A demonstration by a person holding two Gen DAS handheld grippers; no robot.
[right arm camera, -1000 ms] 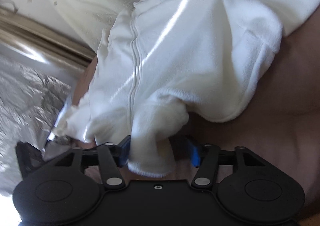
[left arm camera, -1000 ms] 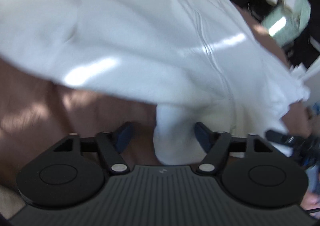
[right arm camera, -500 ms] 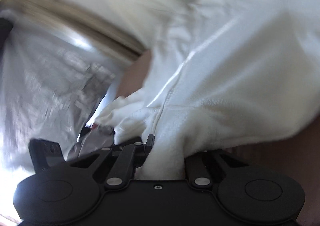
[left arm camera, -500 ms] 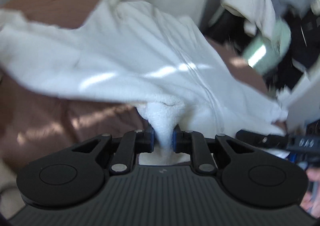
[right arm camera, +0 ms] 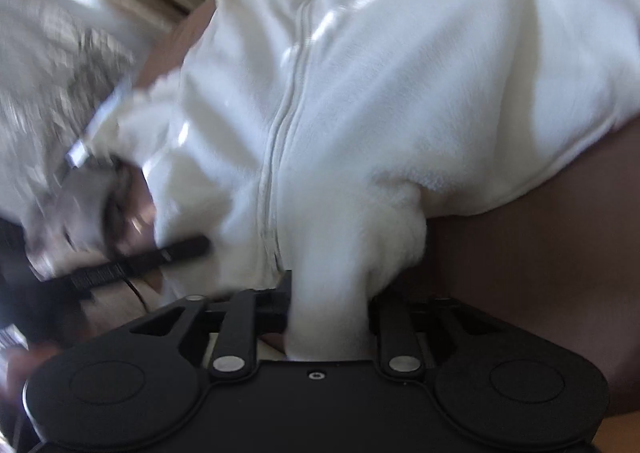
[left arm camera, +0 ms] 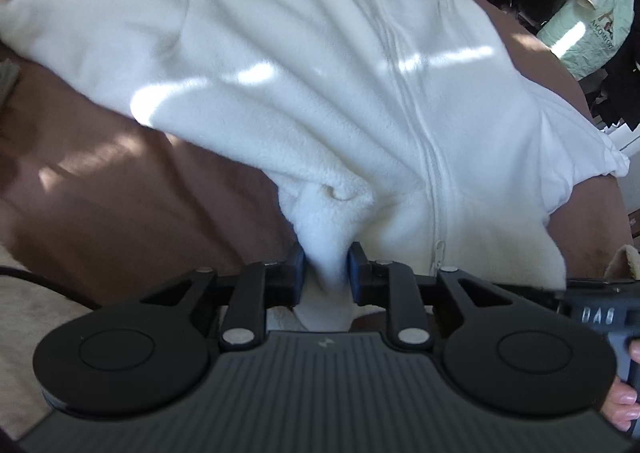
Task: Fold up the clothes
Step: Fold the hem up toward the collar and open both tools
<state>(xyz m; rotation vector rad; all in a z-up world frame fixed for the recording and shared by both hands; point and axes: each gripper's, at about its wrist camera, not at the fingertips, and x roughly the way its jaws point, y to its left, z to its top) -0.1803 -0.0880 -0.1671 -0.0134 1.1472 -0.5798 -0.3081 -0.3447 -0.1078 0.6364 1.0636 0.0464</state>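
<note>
A white fleece zip jacket [left arm camera: 320,73] lies spread on a brown bed cover [left arm camera: 120,193], its zip [left arm camera: 404,93] running up the middle. My left gripper [left arm camera: 325,253] pinches a bunched fold of the hem left of the zip. Its jaws are opening slightly, with the pads still pressing the fleece. In the right wrist view the same jacket [right arm camera: 400,73] fills the frame. My right gripper [right arm camera: 328,285] holds a thick bunch of hem right of the zip [right arm camera: 288,93]. Those jaws are opening too, with fleece packed between them.
A pile of clothes and a pale green bag [left arm camera: 588,25] sit beyond the bed at top right. A crinkled silver surface [right arm camera: 48,73] lies to the left, blurred. The other gripper's handle [left arm camera: 600,313] and a hand [left arm camera: 624,397] show at the right edge.
Both grippers stood open around the hem a second ago and have closed on it. The hem is now gathered and drawn up towards the cameras, and the right view has swung and blurred.
</note>
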